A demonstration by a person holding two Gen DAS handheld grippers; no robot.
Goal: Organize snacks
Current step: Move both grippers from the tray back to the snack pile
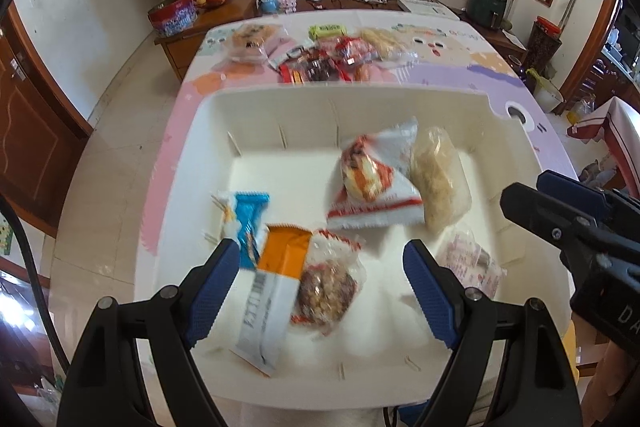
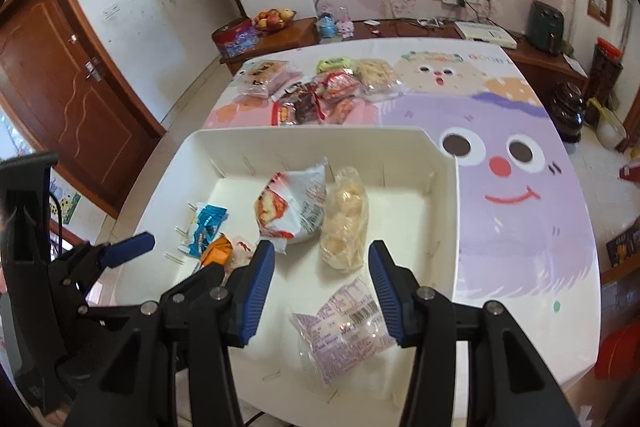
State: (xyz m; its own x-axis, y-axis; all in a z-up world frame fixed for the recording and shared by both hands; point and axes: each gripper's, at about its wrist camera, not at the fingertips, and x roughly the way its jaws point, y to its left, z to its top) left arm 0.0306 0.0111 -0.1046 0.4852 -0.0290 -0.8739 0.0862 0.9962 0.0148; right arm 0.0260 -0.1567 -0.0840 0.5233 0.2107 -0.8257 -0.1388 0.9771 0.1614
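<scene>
A white bin (image 1: 320, 95) (image 2: 312, 135) sits on the table and holds several snack packets. My left gripper (image 1: 320, 287) hangs open over its near left part. An orange-and-white bar (image 1: 276, 287) and a clear nut-cake packet (image 1: 328, 287) lie blurred between its fingers, untouched by the pads. A blue packet (image 1: 250, 223) lies beside them. My right gripper (image 2: 322, 283) is open and empty above a purple-printed clear packet (image 2: 344, 335). A red-and-white bag (image 2: 292, 203) and a clear bag of pale puffs (image 2: 346, 219) lie mid-bin. More loose snacks (image 2: 316, 91) are piled beyond the bin.
The table carries a cartoon-print cloth (image 2: 520, 207), with bare cloth right of the bin. Behind it a wooden sideboard (image 1: 240, 5) holds a fruit bowl and a red tin. A brown door (image 2: 80, 87) is at the left.
</scene>
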